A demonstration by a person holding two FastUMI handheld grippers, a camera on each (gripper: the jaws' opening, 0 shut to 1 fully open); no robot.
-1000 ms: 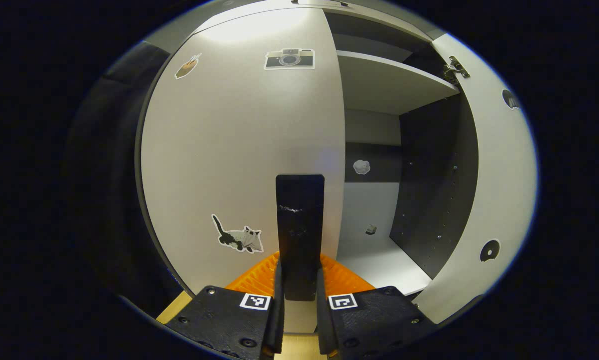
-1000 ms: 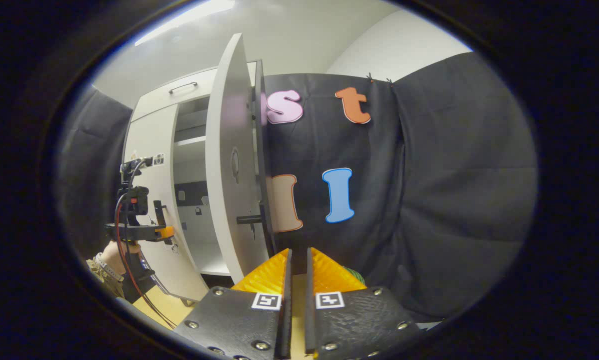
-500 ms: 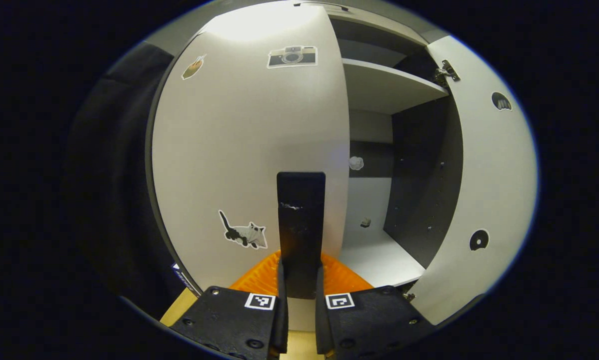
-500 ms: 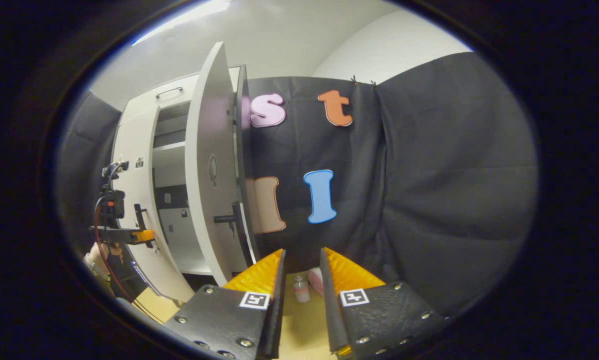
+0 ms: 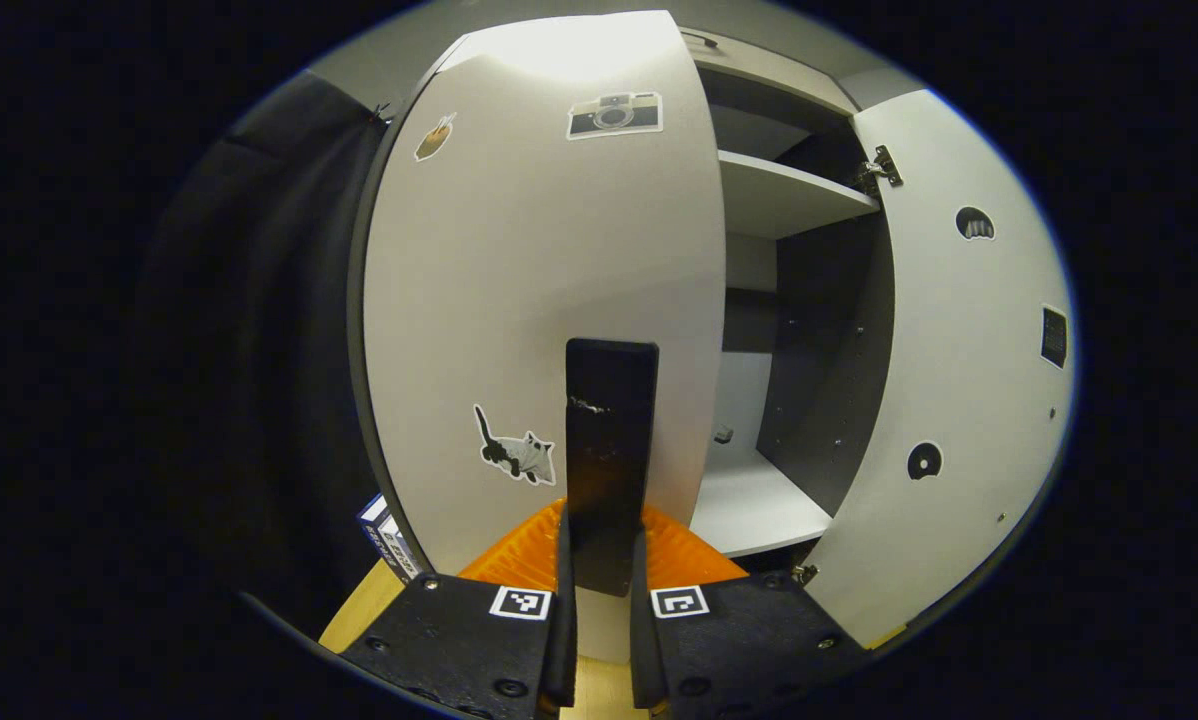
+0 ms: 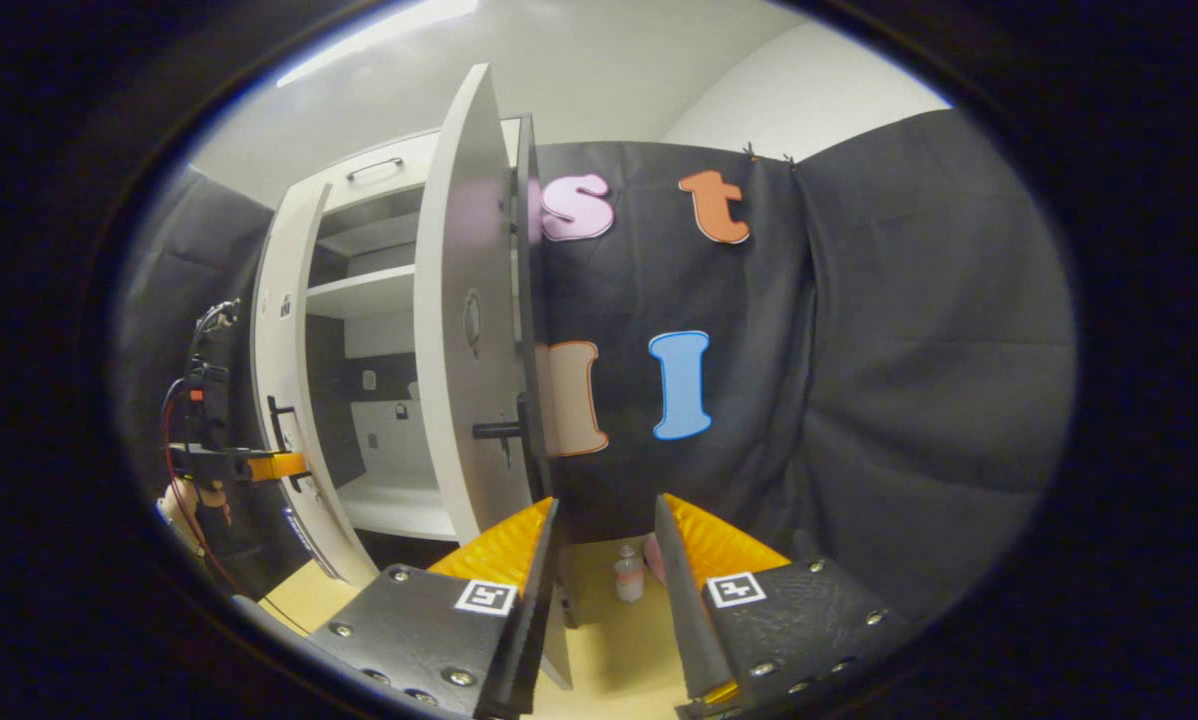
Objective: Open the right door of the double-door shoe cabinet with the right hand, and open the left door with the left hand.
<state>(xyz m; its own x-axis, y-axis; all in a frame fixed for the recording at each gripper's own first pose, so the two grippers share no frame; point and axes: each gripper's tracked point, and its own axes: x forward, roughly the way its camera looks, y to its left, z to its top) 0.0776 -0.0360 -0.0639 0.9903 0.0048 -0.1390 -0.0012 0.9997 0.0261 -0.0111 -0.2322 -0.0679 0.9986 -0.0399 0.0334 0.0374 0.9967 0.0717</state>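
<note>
right gripper (image 6: 604, 520) jaws apart near the open right door (image 6: 469, 330).

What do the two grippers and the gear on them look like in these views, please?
Each gripper, left and right, has a black textured body with screws and a small square black-and-white marker at the base of each finger. In the right gripper view, the left gripper appears farther off, with red and black cables looping from it.
</note>
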